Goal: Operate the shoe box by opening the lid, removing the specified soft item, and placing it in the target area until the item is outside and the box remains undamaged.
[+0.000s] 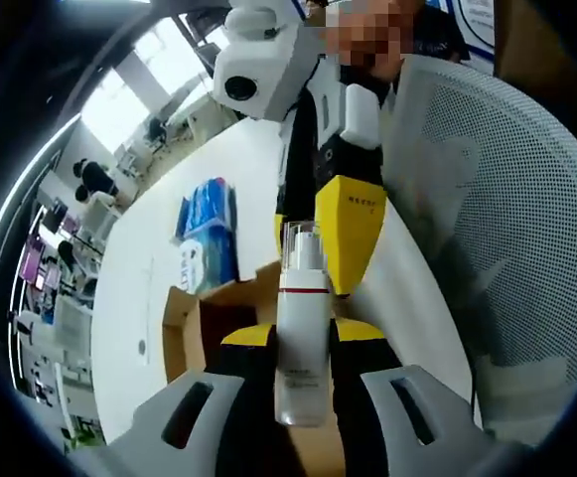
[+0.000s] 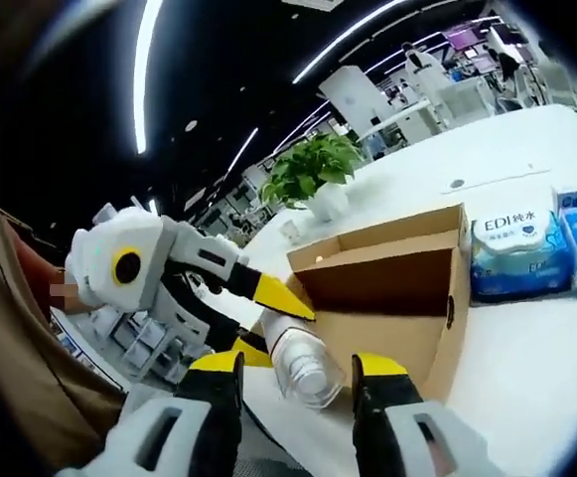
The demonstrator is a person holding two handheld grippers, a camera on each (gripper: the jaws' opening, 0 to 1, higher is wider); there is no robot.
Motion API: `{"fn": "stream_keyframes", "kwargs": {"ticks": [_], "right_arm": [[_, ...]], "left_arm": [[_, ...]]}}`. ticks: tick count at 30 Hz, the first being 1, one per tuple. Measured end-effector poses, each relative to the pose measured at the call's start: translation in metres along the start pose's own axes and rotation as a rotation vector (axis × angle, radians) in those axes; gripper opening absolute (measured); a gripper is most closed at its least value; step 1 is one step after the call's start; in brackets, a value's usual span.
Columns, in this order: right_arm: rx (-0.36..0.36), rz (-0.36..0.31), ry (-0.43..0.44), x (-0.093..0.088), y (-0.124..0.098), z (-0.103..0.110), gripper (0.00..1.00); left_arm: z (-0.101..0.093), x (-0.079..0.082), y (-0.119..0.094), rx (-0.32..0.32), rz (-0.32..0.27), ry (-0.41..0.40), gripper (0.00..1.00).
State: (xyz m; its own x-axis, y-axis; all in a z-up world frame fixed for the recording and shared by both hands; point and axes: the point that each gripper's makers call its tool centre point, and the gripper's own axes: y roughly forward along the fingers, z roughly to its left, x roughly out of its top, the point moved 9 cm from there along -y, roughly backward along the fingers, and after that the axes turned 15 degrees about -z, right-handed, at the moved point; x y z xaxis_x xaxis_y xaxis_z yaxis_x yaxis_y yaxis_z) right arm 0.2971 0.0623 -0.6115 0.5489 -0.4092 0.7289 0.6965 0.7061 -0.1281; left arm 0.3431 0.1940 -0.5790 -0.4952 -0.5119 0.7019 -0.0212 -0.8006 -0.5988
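White table [image 2: 526, 368]: "EDI" wipes pack [image 2: 511, 253] beside cardboard box [image 2: 397, 298].

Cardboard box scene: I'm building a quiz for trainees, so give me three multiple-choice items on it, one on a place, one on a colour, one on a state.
1. Where do the blue packs lie?
A. inside the box
B. on the white table, beside the box
C. on the chair

2. What colour is the thin band around the white bottle?
A. red
B. green
C. black

3. How is the cardboard box?
A. taped shut
B. crushed flat
C. open at the top

Answers: 1 B, the packs rest on the tabletop outside the box wall. 2 A, the left gripper view shows a red line below the cap. 3 C, the right gripper view looks into its brown inside.
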Motion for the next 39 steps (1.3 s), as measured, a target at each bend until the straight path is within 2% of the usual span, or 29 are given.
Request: {"fn": "stream_keyframes", "kwargs": {"ticks": [6, 14, 20, 22, 30, 33, 35, 37, 39], "right_arm": [[-0.016, 0.009, 0.036, -0.004, 0.001, -0.002, 0.34], [-0.031, -0.011, 0.131, -0.005, 0.002, -0.003, 0.24], [-0.021, 0.016, 0.164, -0.008, 0.004, 0.002, 0.19], [-0.040, 0.039, 0.207, -0.011, 0.003, 0.001, 0.19], [-0.069, 0.063, 0.276, -0.016, 0.002, 0.004, 0.18], [-0.084, 0.045, 0.327, -0.014, 0.002, 0.002, 0.18], [-0.095, 0.018, 0.374, -0.011, 0.002, -0.001, 0.18], [-0.085, 0.002, 0.433, -0.010, 0.002, -0.001, 0.18], [-0.095, 0.003, 0.430, -0.010, 0.001, -0.003, 0.18]], "left_arm": [[-0.005, 0.008, 0.002, 0.011, 0.001, 0.051, 0.20], [-0.011, 0.012, 0.005, 0.029, 0.003, 0.068, 0.20], [-0.017, 0.010, 0.007, 0.035, 0.031, 0.074, 0.20], [-0.019, 0.010, 0.006, 0.038, 0.028, 0.062, 0.20], [-0.024, 0.006, 0.006, 0.055, 0.011, 0.003, 0.20], [-0.022, 0.003, 0.005, 0.102, -0.017, -0.041, 0.21], [-0.021, 0.002, 0.004, 0.113, -0.039, -0.086, 0.21], [-0.020, 0.001, 0.004, 0.117, -0.037, -0.095, 0.21], [-0.020, 0.001, 0.004, 0.125, -0.043, -0.096, 0.21]]}}
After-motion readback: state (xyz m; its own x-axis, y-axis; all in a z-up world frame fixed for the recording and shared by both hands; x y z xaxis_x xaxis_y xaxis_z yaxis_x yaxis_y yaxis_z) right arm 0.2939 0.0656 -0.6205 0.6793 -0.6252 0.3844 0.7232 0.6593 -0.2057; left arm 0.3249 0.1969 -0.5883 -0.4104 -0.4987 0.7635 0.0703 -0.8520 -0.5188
